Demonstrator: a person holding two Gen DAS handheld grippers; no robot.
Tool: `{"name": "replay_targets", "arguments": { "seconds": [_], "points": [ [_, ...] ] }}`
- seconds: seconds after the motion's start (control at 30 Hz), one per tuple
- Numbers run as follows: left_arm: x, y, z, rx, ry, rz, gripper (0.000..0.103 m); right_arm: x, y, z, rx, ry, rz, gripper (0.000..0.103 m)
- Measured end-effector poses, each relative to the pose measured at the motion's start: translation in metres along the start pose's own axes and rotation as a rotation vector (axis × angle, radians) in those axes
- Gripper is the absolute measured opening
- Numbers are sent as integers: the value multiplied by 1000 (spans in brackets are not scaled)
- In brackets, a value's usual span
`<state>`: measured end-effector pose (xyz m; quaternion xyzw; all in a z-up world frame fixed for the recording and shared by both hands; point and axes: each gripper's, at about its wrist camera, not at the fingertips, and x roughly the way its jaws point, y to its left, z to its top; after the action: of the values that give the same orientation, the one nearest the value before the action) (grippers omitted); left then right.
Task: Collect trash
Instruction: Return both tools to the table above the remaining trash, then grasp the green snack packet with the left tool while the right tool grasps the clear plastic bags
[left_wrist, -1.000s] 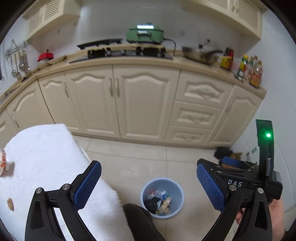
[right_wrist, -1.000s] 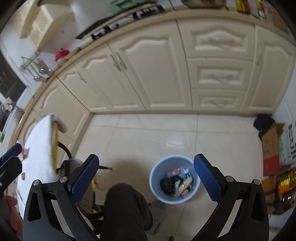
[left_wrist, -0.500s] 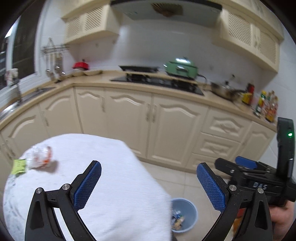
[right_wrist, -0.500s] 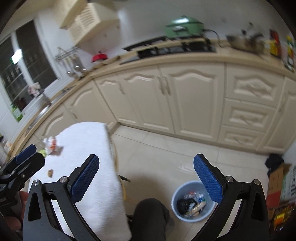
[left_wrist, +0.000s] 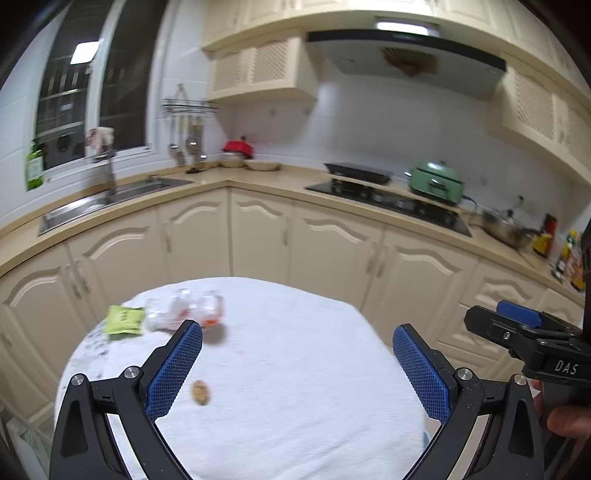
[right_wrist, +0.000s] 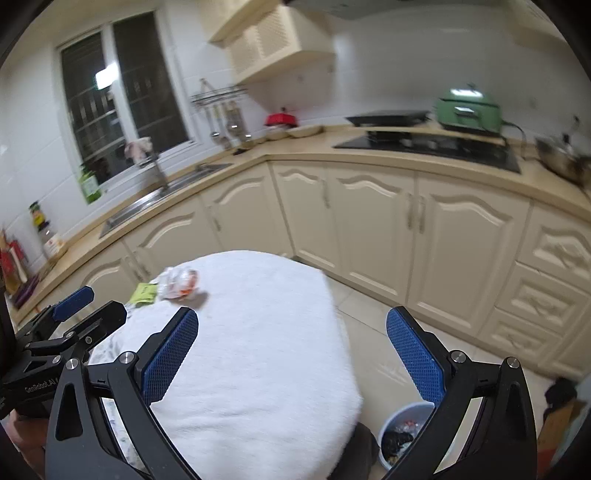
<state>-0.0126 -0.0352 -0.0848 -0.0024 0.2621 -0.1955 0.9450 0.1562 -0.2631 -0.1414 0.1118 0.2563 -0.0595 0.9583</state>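
Both empty: left gripper (left_wrist: 297, 363) and right gripper (right_wrist: 291, 349) spread wide over the white-clothed table (left_wrist: 295, 406). Bin (right_wrist: 404, 435) on the floor already holds trash. Still on the table: brown scrap (left_wrist: 200, 393), farther back crumpled wrapper (left_wrist: 184, 314) touching the green packet (left_wrist: 123, 320). Three pickups left, I'd judge.

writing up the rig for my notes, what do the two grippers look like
Both are matte black two-finger frames with silver bolts at the joints. The left gripper and right gripper each carry blue, mesh-textured finger pads. Seen from the left camera, the right gripper's body bears white "DAS" lettering.
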Motion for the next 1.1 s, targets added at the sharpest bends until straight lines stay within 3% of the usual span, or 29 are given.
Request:
{"name": "replay_targets", "arguments": {
  "seconds": [0.3,0.53,0.8,1.1],
  "points": [
    [-44,35,-12,-88,-20,126,102,29,64,11,-121,16,104,103],
    [-43,66,-13,-140,4,211,102,72,108,10,-196,73,167,103],
    [8,111,6,-187,70,275,102,146,140,10,-263,170,208,103],
    [105,155,31,-216,168,292,102,235,172,8,-347,270,234,103]
  ]
}}
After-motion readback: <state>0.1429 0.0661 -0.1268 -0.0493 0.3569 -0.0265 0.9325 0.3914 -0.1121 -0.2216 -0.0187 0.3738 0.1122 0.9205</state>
